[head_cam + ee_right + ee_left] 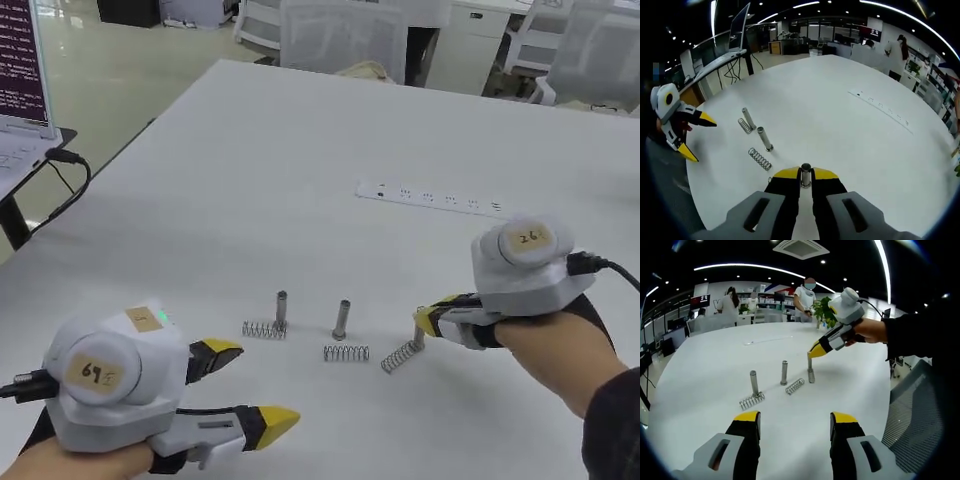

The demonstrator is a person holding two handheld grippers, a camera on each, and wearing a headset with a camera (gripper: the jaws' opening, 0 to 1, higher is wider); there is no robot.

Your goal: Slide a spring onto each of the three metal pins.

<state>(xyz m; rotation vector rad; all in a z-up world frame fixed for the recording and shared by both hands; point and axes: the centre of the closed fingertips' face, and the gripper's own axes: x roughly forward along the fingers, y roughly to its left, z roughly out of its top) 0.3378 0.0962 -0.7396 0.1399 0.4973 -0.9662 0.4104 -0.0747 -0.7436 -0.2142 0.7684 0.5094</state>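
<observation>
**A:** Status of the tongs?

**B:** Right gripper (805, 175) is clamped on the top of the third pin (810, 371), just right of the middle pin (342, 318). Left gripper (795, 422) has its jaws apart and empty, nearer the person and left of the middle pin.

**A:** Springs?

**B:** All three lie flat on the table (300, 170), none on a pin yet. One spring (346, 352) is just in front of the middle pin. The second spring (264, 329) is left of it, at the foot of the first pin (281, 308). The third spring (400, 356) is to the right, one end at the third pin's base.

**A:** How to do this step?

**B:** My read: the jaws cover the pin tip, so regrip lower. Pinch the spring lightly mid-coil, line its bore up with the pin and slide it straight down.

**A:** Obstacles?

**B:** Nothing blocks it. The neighbouring pins stand close and look easy to knock. The power strip (430, 197) is well beyond the middle pin, the laptop (20, 90) far left.
</observation>
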